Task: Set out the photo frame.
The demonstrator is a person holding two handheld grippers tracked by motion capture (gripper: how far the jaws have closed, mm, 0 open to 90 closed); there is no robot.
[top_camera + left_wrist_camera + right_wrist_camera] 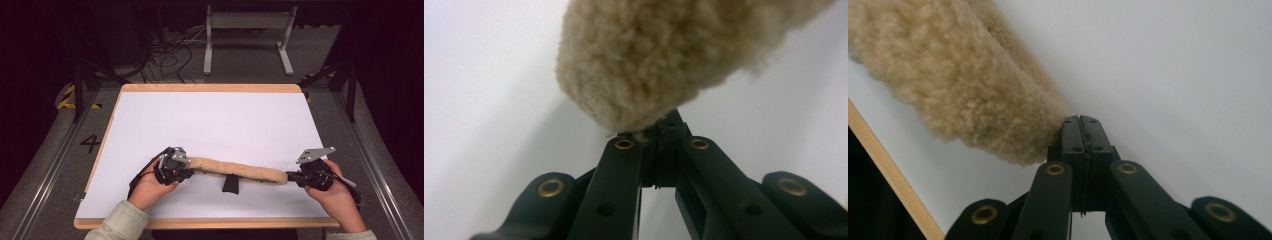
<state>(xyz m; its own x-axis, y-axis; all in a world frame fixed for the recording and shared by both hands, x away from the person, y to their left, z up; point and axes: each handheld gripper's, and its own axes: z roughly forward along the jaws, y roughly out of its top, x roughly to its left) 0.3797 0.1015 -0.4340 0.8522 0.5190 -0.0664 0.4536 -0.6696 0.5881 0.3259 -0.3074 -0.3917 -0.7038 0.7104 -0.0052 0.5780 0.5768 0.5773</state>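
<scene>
We have the fleece [239,170] stretched between our two grippers, low over the white worktop [215,125] near its front edge. The left gripper [189,169] has its fingers [624,165] pressed together on one end of the fleece, which bulges out just past the tips in the left gripper view; the right gripper [291,176] has its fingers [1070,145] closed flat against each other, with the other end of the fleece bunched right at the tips and to one side of them. It looks pinched there, though the nip itself is hidden by the pile. A dark piece [231,184] hangs or lies below the middle of the fleece, between the two sets of fingers; we cannot tell what it is. We judge this to be the carrying or straightening step. The next move calls for keeping both pinches tight and moving the hands together, so that neither end slips out.
</scene>
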